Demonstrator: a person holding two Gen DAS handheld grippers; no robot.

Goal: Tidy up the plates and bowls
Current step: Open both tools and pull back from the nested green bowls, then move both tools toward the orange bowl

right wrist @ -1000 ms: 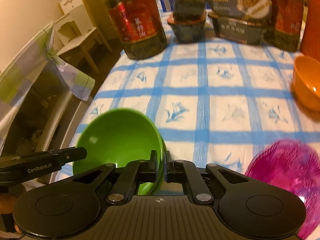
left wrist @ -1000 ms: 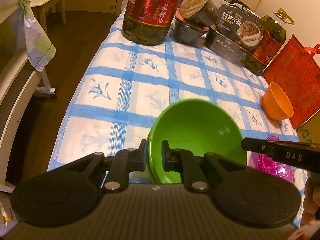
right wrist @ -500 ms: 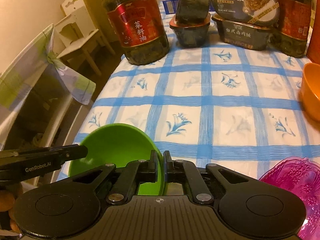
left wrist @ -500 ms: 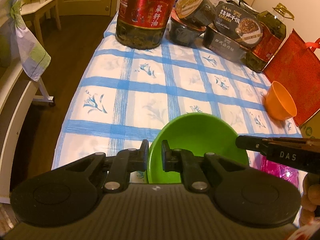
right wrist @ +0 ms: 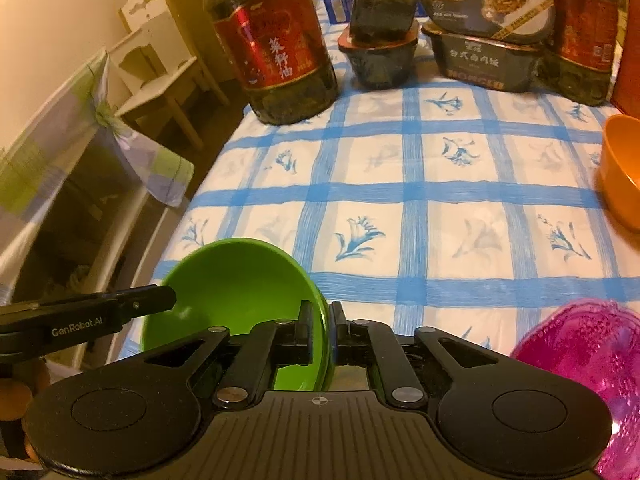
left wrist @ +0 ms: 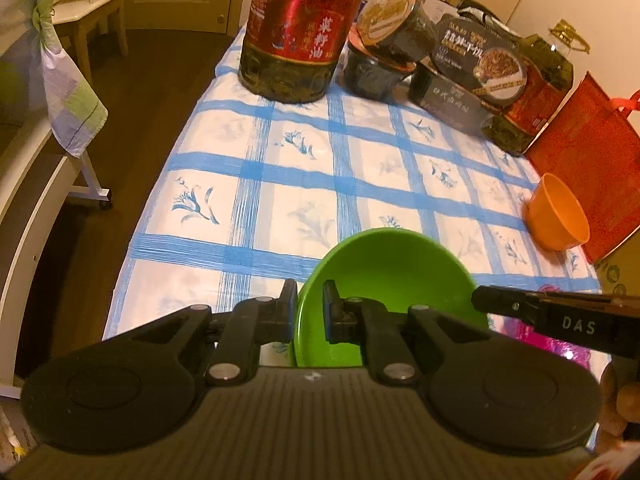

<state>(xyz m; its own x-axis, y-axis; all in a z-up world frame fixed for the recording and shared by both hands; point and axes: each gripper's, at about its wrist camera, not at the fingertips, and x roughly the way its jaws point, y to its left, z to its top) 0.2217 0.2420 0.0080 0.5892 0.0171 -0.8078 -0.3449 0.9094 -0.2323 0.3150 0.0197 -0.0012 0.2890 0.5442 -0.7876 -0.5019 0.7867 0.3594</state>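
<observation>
A green bowl (left wrist: 394,276) is held above the near edge of the blue-checked tablecloth (left wrist: 304,184). My left gripper (left wrist: 309,306) is shut on its left rim. My right gripper (right wrist: 323,324) is shut on its right rim; the bowl also shows in the right wrist view (right wrist: 236,280). An orange bowl (left wrist: 558,212) lies tipped at the table's right side, also seen in the right wrist view (right wrist: 622,172). A pink translucent plate (right wrist: 588,364) sits at the near right corner.
Big oil bottles (left wrist: 300,28) and stacked dark food boxes (left wrist: 472,64) line the far edge. A red bag (left wrist: 588,152) stands at the right. A white chair (right wrist: 160,80) and a cloth-covered rack (right wrist: 60,140) stand left of the table.
Both grippers have pulled the green bowl back toward the near edge and lifted it slightly. Their grip on the rim is unchanged.
</observation>
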